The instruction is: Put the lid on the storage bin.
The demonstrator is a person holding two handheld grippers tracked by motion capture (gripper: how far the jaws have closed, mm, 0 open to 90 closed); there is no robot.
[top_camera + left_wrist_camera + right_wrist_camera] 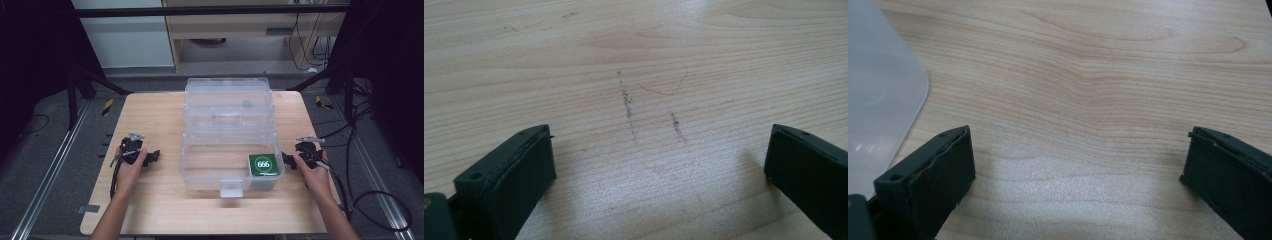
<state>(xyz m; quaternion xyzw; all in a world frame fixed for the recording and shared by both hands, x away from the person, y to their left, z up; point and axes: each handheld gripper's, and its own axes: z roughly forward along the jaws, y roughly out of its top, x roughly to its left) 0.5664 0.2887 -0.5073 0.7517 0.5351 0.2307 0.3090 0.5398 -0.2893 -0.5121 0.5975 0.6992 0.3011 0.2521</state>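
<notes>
Item: clear plastic box [227, 132], lid up, mid-surface [155, 210], green card [263, 165] in its near right corner; my left claw [154, 156] and right claw [286, 159] flank it, both released, grasping nothing.

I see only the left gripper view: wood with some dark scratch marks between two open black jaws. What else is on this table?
Observer: In the high view a clear plastic box stands open at the middle of the table.
Operator: Is something inside it?
Observer: Yes, a green pack marked 666 lies in its front right corner.
Operator: Where is the other hand-held gripper?
Observer: The right hand-held gripper rests on the table right of the box, jaws wide open; its own view catches the box's rounded corner at the left.
Operator: And mine?
Observer: The left hand-held gripper lies left of the box, apart from it.
</notes>
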